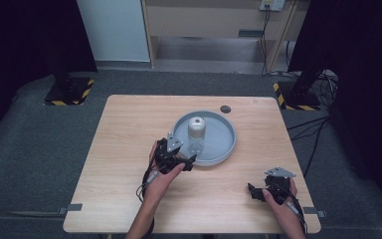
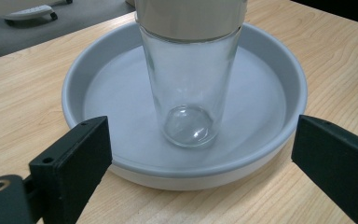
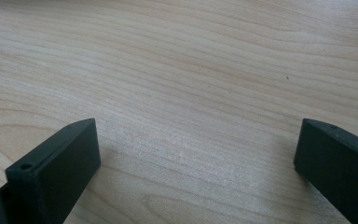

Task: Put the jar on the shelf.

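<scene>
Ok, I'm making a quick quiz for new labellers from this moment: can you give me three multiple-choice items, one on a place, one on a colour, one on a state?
1. Where does the glass jar stand?
A. On the bare table
B. Inside the round tray
C. On the floor

2. What colour is the tray?
A. Grey
B. Red
C. Green

3. How do the jaws of the left gripper stand?
A. Shut on the jar
B. Shut on the tray's rim
C. Open, near the tray's rim and short of the jar

Key:
1 B: the high view shows the jar upright within the tray's rim.
2 A: the tray looks pale grey in both the high view and the left gripper view.
3 C: in the left gripper view both black jaws sit wide apart, the jar beyond them and untouched.
</scene>
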`<state>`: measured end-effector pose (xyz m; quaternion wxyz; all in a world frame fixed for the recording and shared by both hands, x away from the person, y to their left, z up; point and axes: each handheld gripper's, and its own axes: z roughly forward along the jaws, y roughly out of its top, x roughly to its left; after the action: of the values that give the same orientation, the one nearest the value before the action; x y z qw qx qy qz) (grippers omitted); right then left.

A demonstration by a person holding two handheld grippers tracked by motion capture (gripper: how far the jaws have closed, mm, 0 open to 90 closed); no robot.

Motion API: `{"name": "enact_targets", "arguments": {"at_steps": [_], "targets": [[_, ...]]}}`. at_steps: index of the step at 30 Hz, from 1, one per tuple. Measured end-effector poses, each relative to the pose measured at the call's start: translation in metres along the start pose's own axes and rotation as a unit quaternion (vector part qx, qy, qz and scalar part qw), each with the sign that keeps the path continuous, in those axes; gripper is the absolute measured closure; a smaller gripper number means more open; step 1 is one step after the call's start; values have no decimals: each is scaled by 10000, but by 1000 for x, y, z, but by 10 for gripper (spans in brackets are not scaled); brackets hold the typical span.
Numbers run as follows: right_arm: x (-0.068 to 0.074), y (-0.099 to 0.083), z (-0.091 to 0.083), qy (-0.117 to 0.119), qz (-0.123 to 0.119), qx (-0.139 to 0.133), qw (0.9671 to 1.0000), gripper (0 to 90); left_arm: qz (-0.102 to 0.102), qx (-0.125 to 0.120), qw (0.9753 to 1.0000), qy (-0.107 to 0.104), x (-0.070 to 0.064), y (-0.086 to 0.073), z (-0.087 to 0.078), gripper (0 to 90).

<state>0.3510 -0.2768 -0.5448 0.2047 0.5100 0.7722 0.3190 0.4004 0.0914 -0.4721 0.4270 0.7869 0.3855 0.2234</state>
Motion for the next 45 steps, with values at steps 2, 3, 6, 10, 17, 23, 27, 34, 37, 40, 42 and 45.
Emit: {"name": "enact_targets", "arguments": {"at_steps": [2, 3, 6, 10, 17, 23, 27, 34, 37, 40, 42, 45], "targets": [[0, 0, 0, 0, 0, 1, 10000, 3, -29, -5, 10000, 7, 0, -1, -1, 31], [0, 0, 0, -1, 0, 0, 10000, 3, -28, 3, 10000, 13, 0, -1, -1, 30], [0, 0, 0, -1, -1, 0, 10000, 3, -33, 27, 10000, 7, 1, -2, -2, 26], [0, 0, 0, 0, -1, -1, 10000, 3, -49, 44, 10000, 11, 1, -4, -4, 25], [0, 0, 0, 0, -1, 0, 10000, 3, -73, 63, 9999, 49, 1, -6, -8, 24], [0, 0, 0, 0, -2, 0, 10000, 3, -117, 68, 9999, 54, 1, -8, -12, 24], [0, 0, 0, -1, -1, -1, 10000, 2, -110, 97, 9999, 59, 1, -10, -13, 24], [0, 0, 0, 0, -1, 0, 10000, 2, -133, 103, 9998, 64, 1, -13, -15, 24], [0, 0, 0, -1, -1, 0, 10000, 3, -131, 100, 9998, 67, 1, -15, -16, 24], [0, 0, 0, -1, -1, 0, 10000, 3, -119, 91, 9999, 66, 0, -16, -18, 24], [0, 0, 0, -1, -1, 0, 10000, 3, -120, 80, 9999, 58, 0, -16, -20, 24], [0, 0, 0, -1, -1, 0, 10000, 3, -116, 11, 9999, 89, 0, -16, -23, 24]]}}
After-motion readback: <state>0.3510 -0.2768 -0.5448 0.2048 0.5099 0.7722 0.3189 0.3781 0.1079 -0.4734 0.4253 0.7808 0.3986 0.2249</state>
